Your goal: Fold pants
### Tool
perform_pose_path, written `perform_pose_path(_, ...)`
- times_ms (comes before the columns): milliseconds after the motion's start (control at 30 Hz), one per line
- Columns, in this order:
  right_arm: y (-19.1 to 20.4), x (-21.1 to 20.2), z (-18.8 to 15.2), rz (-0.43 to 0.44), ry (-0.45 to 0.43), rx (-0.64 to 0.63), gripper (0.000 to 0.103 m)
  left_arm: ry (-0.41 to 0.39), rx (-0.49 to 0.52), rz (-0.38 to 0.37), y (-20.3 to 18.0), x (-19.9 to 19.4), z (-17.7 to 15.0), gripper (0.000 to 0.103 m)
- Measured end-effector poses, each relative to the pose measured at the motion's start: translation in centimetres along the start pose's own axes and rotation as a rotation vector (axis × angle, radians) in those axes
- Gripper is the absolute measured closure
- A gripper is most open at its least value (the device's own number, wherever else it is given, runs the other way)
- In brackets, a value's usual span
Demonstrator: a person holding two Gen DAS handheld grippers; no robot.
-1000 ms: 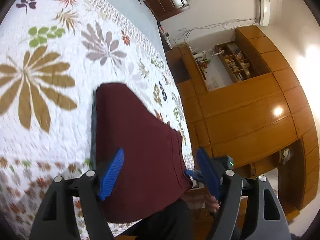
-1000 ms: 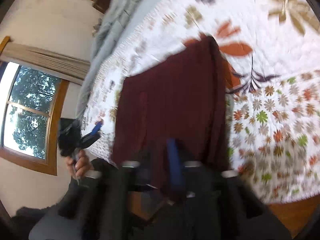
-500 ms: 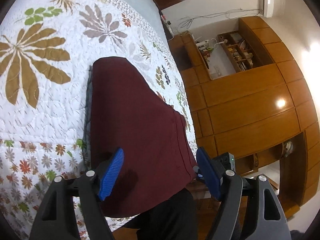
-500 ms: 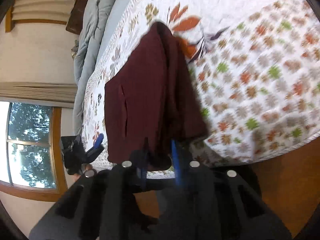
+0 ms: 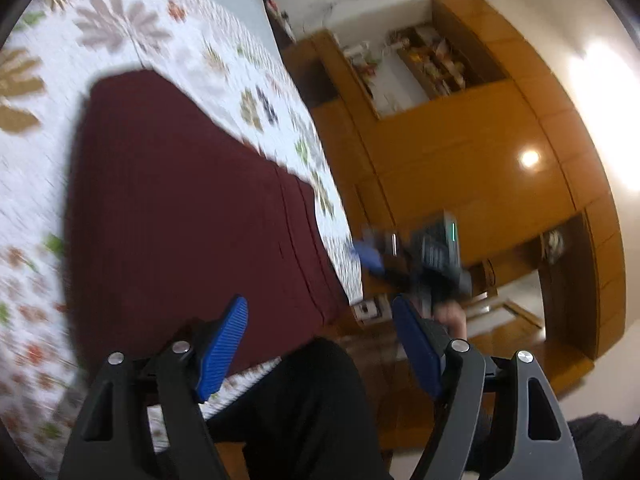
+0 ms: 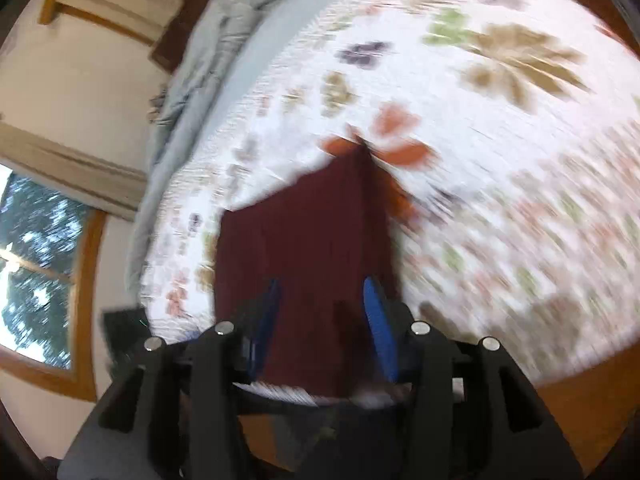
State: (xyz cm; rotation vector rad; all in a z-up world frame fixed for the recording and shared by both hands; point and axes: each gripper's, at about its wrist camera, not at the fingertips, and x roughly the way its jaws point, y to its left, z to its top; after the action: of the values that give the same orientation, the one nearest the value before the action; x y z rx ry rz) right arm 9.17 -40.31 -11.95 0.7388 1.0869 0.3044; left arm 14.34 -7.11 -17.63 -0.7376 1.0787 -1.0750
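Dark maroon pants (image 5: 180, 208) lie folded flat on the floral quilt (image 5: 132, 28), near the bed's front edge. They also show in the right wrist view (image 6: 304, 240). My left gripper (image 5: 320, 344) is open and empty, held above the pants' near end. My right gripper (image 6: 324, 312) is open with its blue pads apart over the near end of the pants; it also shows in the left wrist view (image 5: 376, 256), off the bed's corner. Both views are blurred by motion.
A wooden wardrobe wall (image 5: 460, 152) with shelves stands past the bed. A grey duvet (image 6: 208, 52) is bunched at the head of the bed. A window (image 6: 32, 264) is at the left. My dark-trousered leg (image 5: 304, 408) is below the left gripper.
My right gripper has opened from shut and let go of the pants' edge, and swung back over the pants. My left gripper stays open and has shifted slightly.
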Motion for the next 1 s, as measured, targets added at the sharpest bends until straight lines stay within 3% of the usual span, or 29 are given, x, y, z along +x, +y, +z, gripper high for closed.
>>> perform_pose_path(133,0.0,5.5,5.0,0.065,0.032,-0.024,0.064,0.056,0.02,0.04,0.1,2.3,-1.6,0.028)
perform_pose_path(200,-1.4,8.0,6.4,0.032,0.068,0.001,0.097,0.055,0.001,0.035,0.8,2.7,-2.2,0.028)
perform_pose_path(233,-3.4,9.0,6.7,0.015,0.084,0.058,0.103,0.051,-0.005,0.031,1.0,2.7,-2.4,0.028)
perform_pose_path(300,-5.0,9.3,6.7,0.087,0.093,0.101,0.103,0.054,0.006,0.032,0.9,2.6,-2.7,0.028)
perform_pose_path(367,-5.0,7.9,6.3,0.102,0.085,0.083,0.103,0.06,0.011,0.034,0.3,1.8,-2.3,0.028)
perform_pose_path(400,-4.8,7.0,6.2,0.1,0.078,0.073,0.099,0.058,0.013,0.019,-0.1,1.2,-2.0,0.028)
perform_pose_path(433,-4.7,5.6,6.0,0.077,0.066,0.066,0.068,0.045,0.03,0.005,-0.9,-0.1,-1.3,0.028)
perform_pose_path(467,-4.7,4.2,5.8,0.053,0.052,0.054,0.028,0.025,0.05,0.001,-1.5,-1.4,-0.6,0.028)
perform_pose_path(500,-4.8,3.4,5.9,0.046,0.044,0.048,0.017,0.001,0.066,0.001,-1.8,-3.1,0.3,0.027)
perform_pose_path(600,-6.1,1.9,5.3,0.107,0.127,0.055,0.012,-0.053,0.036,0.018,-0.3,-6.7,3.2,0.019)
perform_pose_path(667,-7.1,2.1,5.0,0.174,0.201,0.101,0.011,-0.063,-0.088,0.041,3.3,-8.6,5.6,0.019)
perform_pose_path(767,-8.3,2.7,5.0,0.19,0.264,0.116,0.011,-0.053,-0.214,0.05,7.4,-9.7,7.5,0.019)
perform_pose_path(900,-9.1,3.7,5.1,0.206,0.314,0.136,0.011,-0.009,-0.297,0.053,10.4,-9.4,8.7,0.018)
perform_pose_path(1000,-8.6,4.8,4.8,0.194,0.355,0.111,0.01,0.069,-0.302,0.067,11.0,-7.6,8.7,0.017)
